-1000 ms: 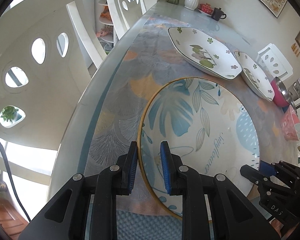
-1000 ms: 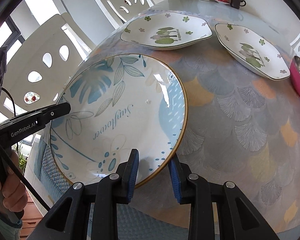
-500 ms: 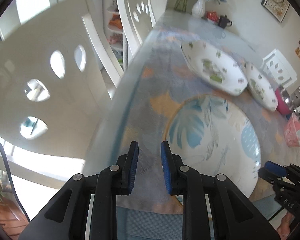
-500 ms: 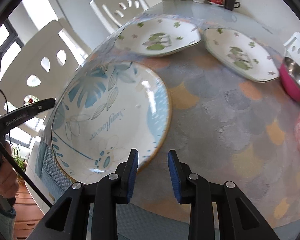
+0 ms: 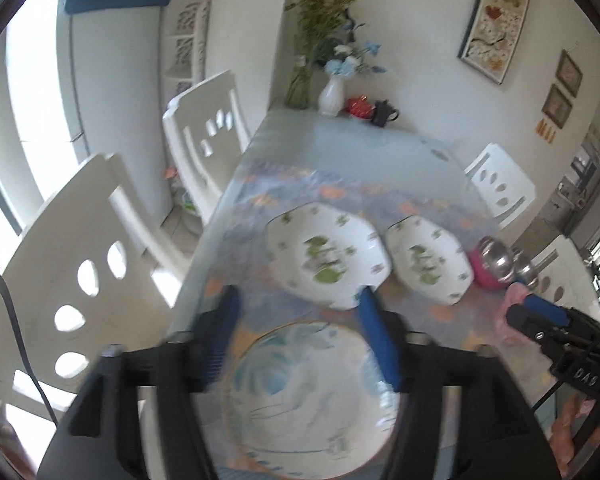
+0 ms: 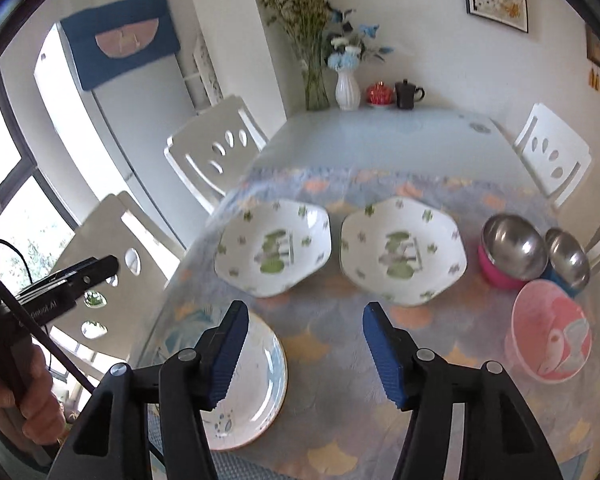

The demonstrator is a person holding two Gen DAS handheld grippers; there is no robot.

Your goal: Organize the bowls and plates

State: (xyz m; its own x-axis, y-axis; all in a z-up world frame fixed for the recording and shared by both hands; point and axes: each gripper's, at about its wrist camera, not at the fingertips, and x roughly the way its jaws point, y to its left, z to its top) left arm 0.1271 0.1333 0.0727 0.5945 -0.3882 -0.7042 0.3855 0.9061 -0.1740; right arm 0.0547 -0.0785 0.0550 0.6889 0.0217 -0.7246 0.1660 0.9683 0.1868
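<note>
Nearest, the round blue-leaf plate point(image 6: 244, 384) lies flat at the worktop's point(image 6: 380, 136) near edge, below both claws and touched by neither. The left claw point(image 5: 300, 340) and right claw point(image 6: 300, 344) hang released and empty, their jaws having just been opening, both angled downward. Beyond, two white floral plates point(image 6: 274, 252) point(image 6: 402, 252) sit side by side; the right claw looks nearer the further-right one. Farther right stand two steel bowls point(image 6: 514, 242) and a pink bowl point(image 6: 550, 338).
</note>
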